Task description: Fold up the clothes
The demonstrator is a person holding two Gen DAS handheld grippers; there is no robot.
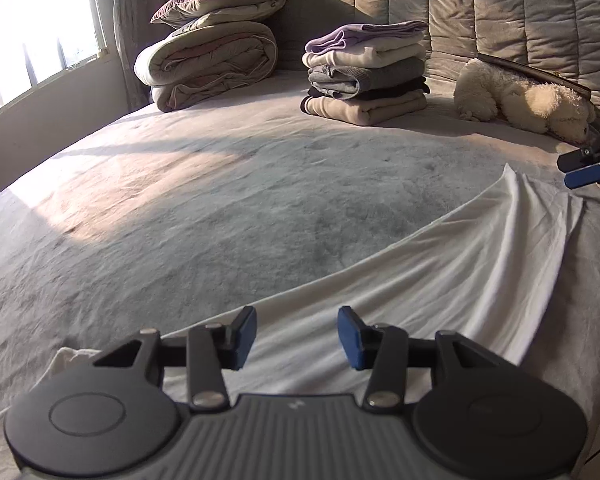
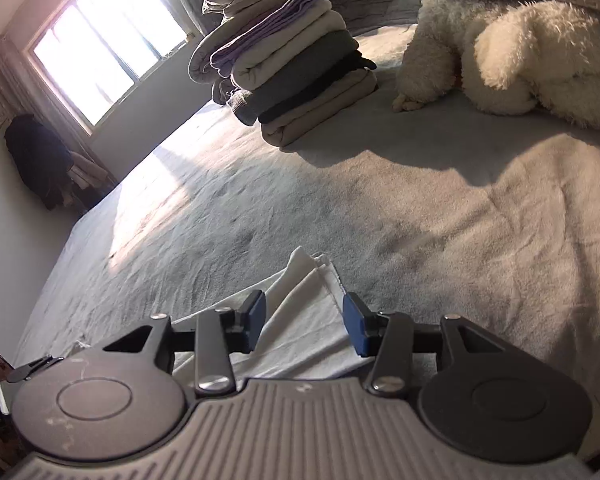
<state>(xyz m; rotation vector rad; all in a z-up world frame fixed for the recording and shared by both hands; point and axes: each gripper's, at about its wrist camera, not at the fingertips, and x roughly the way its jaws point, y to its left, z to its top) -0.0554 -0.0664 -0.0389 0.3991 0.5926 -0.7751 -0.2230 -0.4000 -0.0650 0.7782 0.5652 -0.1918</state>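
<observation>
Both tools are hanging over the near edge of the bed right now, and neither one has anything in it. The left tool has its jaws about half apart with the white garment lying flat underneath, no cloth pinched between the blue pads. Same deal with the right tool: jaws parted partway, and a bunched corner of the garment sits just ahead of the pads, not clamped.

The garment is spread along my side of the bed, with creases fanning out toward its far corner. From the left wrist view I can see the right tool out past that corner, so my hands are at opposite ends of the piece. That makes sense to me: one tool per end is how you'd get a clean fold.

The stack of folded clothes sits back by the headboard, next to the rolled duvet and pillows, presumably so finished stuff stays clear of the working area. There's a fluffy white plush toy beside the stack too.

My guess is I'm between grips, lining up for the next fold.
</observation>
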